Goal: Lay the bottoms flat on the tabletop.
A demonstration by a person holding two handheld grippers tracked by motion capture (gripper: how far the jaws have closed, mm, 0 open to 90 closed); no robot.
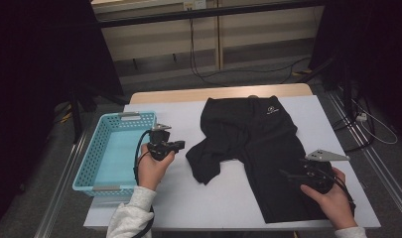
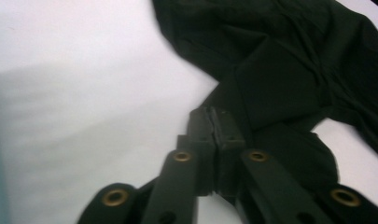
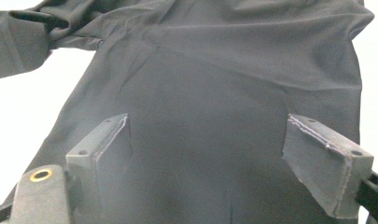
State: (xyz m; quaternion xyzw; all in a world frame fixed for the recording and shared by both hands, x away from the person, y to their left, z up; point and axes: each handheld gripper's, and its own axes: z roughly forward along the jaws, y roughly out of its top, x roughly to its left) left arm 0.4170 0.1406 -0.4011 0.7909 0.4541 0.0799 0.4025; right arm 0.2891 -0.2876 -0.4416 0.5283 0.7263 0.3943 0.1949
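Person wears light grey knit sleeves, cuffs ribbed. Left tool (image 1: 181,145): black body, small grey plate on top, black cable looping down past the wrist. Right tool (image 1: 288,174): black body, grey three-cornered plate on top, black cable. Left gripper view: black jaw arms with brass-ringed holes, dark ribbed pads. Right gripper view: blocky grey pads (image 3: 102,142), small screw holes, rough seam edges.
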